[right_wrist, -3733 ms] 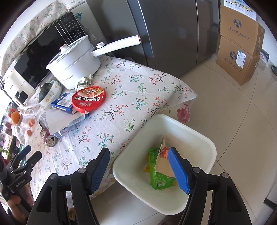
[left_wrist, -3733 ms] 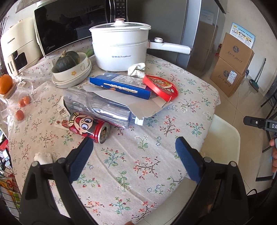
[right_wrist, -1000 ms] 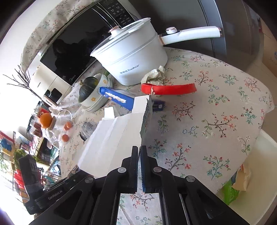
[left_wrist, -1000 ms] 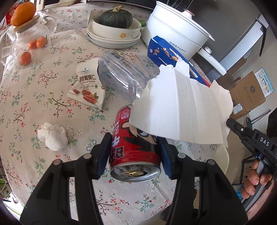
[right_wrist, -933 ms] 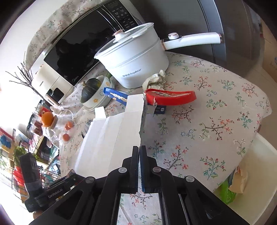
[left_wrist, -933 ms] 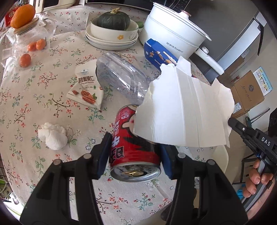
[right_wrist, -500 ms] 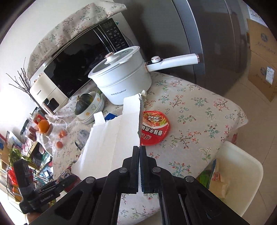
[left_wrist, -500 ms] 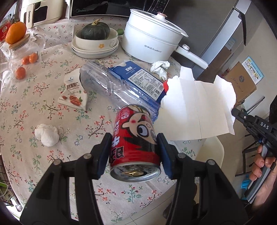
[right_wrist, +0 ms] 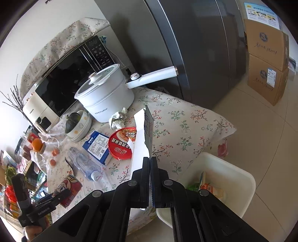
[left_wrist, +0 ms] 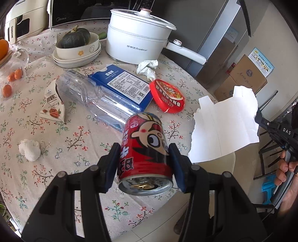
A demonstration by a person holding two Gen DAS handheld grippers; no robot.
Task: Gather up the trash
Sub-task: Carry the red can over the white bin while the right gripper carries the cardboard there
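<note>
Left fingers (left_wrist: pixel 144 156) stay clenched on the red can (left_wrist: pixel 144 150), now lifted. Right fingers (right_wrist: pixel 150 163) pinch flattened cardboard (right_wrist: pixel 142 137), swung toward the bin (right_wrist: pixel 240 178) at 3 o'clock.

Glossy metal can (left_wrist: pixel 145 149), matt white cardboard (left_wrist: pixel 225 128)

We're reading "Royalstar" on white pot (left_wrist: pixel 137 37), w/ Chinese chars before it. "Midea" showing on microwave (left_wrist: pixel 78 13) lower left corner. "CHANGHONG" running vertically on cream appliance (left_wrist: pixel 22 20). "DAS" printing on right gripper (left_wrist: pixel 275 128) body. "GeoRoboAI", approx., blurry, on left gripper's (right_wrist: pixel 61 193) side in right wrist view. Chinese chars showing on red can (left_wrist: pixel 145 149), red lid (left_wrist: pixel 167 96), blue box (left_wrist: pixel 121 85), snack packet (left_wrist: pixel 53 104); we're not making out more.
</note>
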